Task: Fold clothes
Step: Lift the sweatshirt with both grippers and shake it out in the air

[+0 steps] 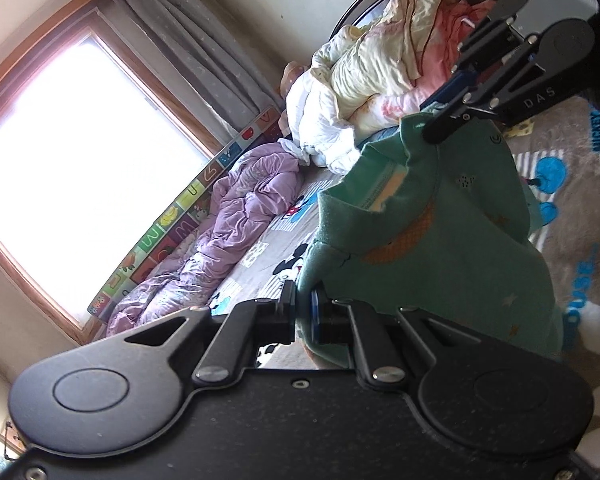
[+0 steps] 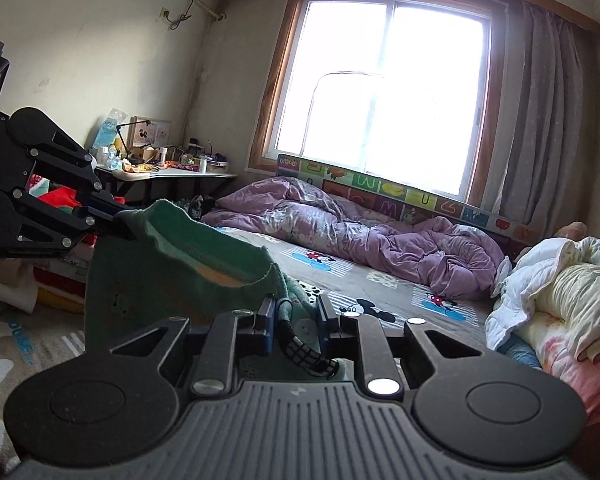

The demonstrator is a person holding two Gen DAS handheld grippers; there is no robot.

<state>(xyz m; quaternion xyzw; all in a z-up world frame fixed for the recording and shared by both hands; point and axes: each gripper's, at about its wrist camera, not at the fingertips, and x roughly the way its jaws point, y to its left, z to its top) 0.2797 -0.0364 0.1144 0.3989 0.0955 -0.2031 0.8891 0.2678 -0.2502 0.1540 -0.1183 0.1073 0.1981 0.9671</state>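
A green garment (image 1: 440, 216) was held up over the bed (image 1: 260, 248), stretched between both grippers w/ its top edge taut. The left gripper (image 1: 306, 316) had its fingers pressed nearly together, pinching one corner of the cloth. The right gripper (image 2: 296, 316) had its fingers pinching a thicker bunch of the same fabric, w/ a dark ribbed trim piece caught between them.

Step in hand, as judged: lift-and-spread, prior to laying flat. The next move would call for the garment to be lowered onto a free patch of bed, front down, w/o the edge being let slack; neither grip should be loosened until the cloth is resting.

Left wrist view: the garment's printed front was shown, plus the other gripper from outside & a heap of cream and pink bedding (image 1: 380, 68). Right wrist view: a cluttered surface (image 2: 172, 174) by the wall and an air-con unit were shown, not seen in the left view. A purple quilt (image 2: 372, 236) & the window appeared in both.
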